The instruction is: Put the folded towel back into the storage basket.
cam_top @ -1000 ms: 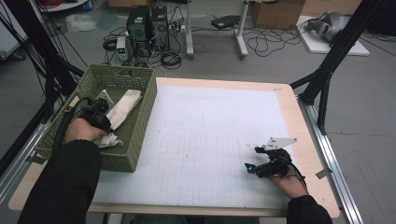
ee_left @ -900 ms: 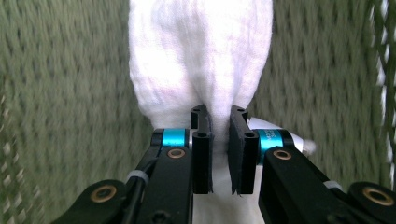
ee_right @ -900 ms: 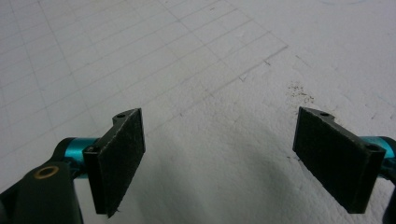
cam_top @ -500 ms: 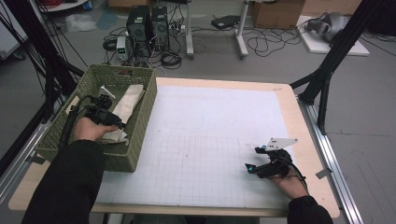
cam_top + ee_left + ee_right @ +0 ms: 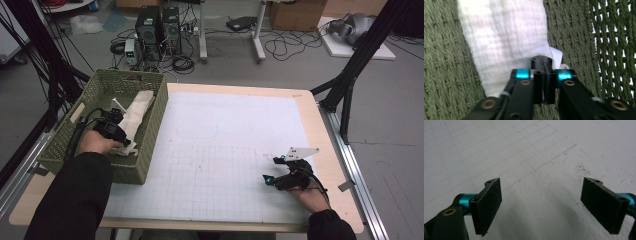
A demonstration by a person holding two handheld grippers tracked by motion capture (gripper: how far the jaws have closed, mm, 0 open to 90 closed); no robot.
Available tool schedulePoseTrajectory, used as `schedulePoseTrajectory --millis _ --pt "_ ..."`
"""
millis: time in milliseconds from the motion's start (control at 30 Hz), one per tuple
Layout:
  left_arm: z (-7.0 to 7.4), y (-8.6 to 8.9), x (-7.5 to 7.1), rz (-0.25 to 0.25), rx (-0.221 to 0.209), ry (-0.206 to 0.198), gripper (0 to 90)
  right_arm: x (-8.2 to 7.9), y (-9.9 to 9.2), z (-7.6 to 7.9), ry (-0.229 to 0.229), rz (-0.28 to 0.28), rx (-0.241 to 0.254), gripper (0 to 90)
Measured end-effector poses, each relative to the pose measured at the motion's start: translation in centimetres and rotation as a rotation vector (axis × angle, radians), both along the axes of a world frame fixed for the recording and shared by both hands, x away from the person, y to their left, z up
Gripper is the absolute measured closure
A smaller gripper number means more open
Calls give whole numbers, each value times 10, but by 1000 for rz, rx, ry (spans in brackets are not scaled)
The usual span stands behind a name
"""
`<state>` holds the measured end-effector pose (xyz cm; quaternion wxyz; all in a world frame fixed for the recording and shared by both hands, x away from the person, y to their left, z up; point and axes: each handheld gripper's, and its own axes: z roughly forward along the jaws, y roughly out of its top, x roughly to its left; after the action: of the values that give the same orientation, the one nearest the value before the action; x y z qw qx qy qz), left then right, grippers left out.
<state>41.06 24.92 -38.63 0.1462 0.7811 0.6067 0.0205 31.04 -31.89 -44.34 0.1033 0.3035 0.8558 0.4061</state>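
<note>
Left gripper [image 5: 543, 72] is down in the basket [image 5: 150, 150], jaws pinched together at the cloth [image 5: 504, 42] edge, likely for lifting. Right gripper [image 5: 552, 205] rests wide open, empty, on the mat [image 5: 235, 135].

A white cloth [image 5: 504, 37] lies in an olive-green woven basket [image 5: 102, 90]; the mat [image 5: 225, 145] is white, grey-gridded.

right gripper [image 5: 541, 205], jaws wide apart, gridded mat [image 5: 529, 152]

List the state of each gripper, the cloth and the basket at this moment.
Left gripper: jaws shut on the white cloth's edge, inside the basket.
Right gripper: jaws open, holding nothing, over the white mat.
White cloth: lying in the basket.
Green basket: upright at the table's left edge.
</note>
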Motion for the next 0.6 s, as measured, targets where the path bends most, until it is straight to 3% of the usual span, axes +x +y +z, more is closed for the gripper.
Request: schedulePoseTrajectory --millis 67,167,367,433,600 --pt "-5 0 1 -4 19 31 745 0 1 0 1 2 1 164" --pt "-9 -1 1 -22 37 15 747 0 0 0 -5 2 3 165" --pt "5 3 -3 -36 -3 -117 703 0 -1 2 -11 -3 8 164" --pt "8 4 -5 -41 -38 -152 680 -1 0 4 -14 -5 11 164" --pt "14 6 -8 -23 -69 -232 616 -3 -2 8 -26 -18 25 163"
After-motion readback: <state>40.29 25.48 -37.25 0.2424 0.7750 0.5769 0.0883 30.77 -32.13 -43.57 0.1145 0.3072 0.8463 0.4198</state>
